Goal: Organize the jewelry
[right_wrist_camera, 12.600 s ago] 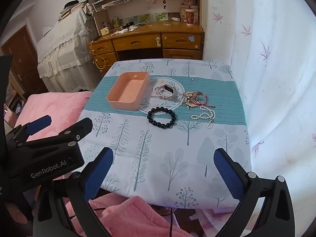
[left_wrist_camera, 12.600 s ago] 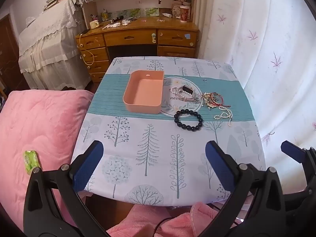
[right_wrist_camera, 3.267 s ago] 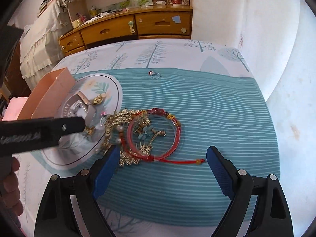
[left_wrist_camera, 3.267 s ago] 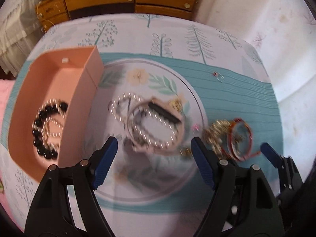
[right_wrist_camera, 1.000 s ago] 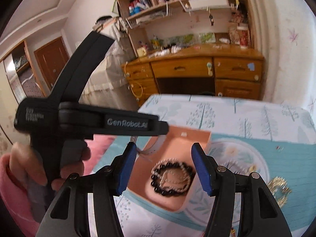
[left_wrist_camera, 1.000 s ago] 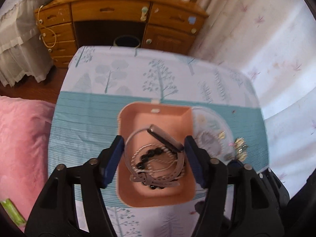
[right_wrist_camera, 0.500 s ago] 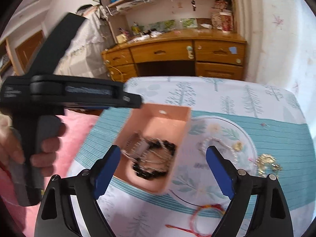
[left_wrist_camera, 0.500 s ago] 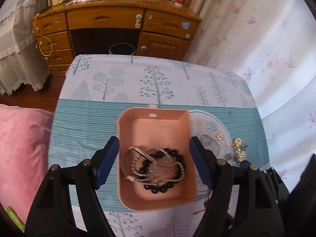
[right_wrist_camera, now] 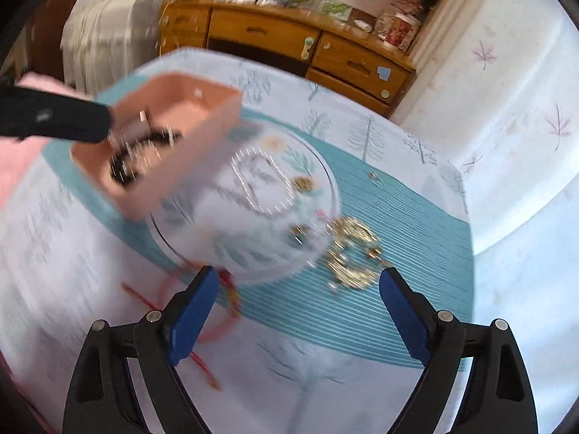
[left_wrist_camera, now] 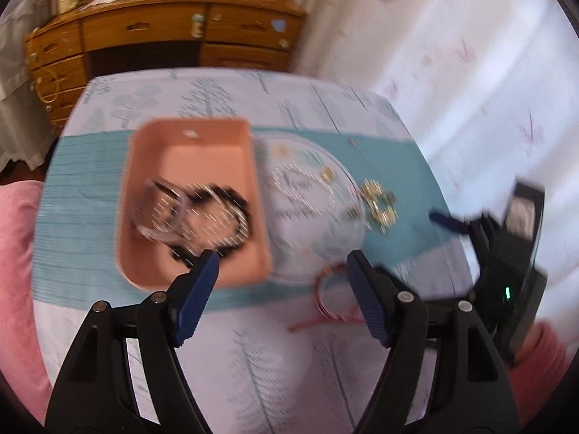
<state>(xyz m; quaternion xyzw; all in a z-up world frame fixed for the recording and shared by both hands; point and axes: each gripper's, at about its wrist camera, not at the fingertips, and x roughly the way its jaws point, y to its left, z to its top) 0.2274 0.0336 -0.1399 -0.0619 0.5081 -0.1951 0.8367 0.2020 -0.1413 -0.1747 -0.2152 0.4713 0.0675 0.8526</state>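
Both views are motion-blurred. A pink box [left_wrist_camera: 195,144] [right_wrist_camera: 217,115] on the table holds a black bead bracelet [left_wrist_camera: 231,213], a pearl strand and a watch [left_wrist_camera: 159,209]. Right of it a round printed mat [left_wrist_camera: 307,209] [right_wrist_camera: 253,224] carries a pearl bracelet [right_wrist_camera: 264,184] and small gold pieces. A gold jewelry pile [left_wrist_camera: 380,206] [right_wrist_camera: 351,253] lies by the mat's right edge. A red bracelet [left_wrist_camera: 325,300] [right_wrist_camera: 202,289] lies near the front. My left gripper [left_wrist_camera: 282,285] is open and empty over the mat's near edge. My right gripper [right_wrist_camera: 296,307] is open and empty, in front of the gold pile.
The tree-print tablecloth [left_wrist_camera: 282,369] with a teal band covers the table. A wooden desk with drawers [left_wrist_camera: 163,32] [right_wrist_camera: 289,47] stands behind, a white curtain [left_wrist_camera: 470,54] at the right, pink bedding [left_wrist_camera: 14,289] at the left. A tiny ring [right_wrist_camera: 374,175] lies on the teal band.
The left gripper has swung right and lower, from over the box toward the mat. The right gripper has dropped closer to the table, toward the gold pile. Jewelry in the box stays put.
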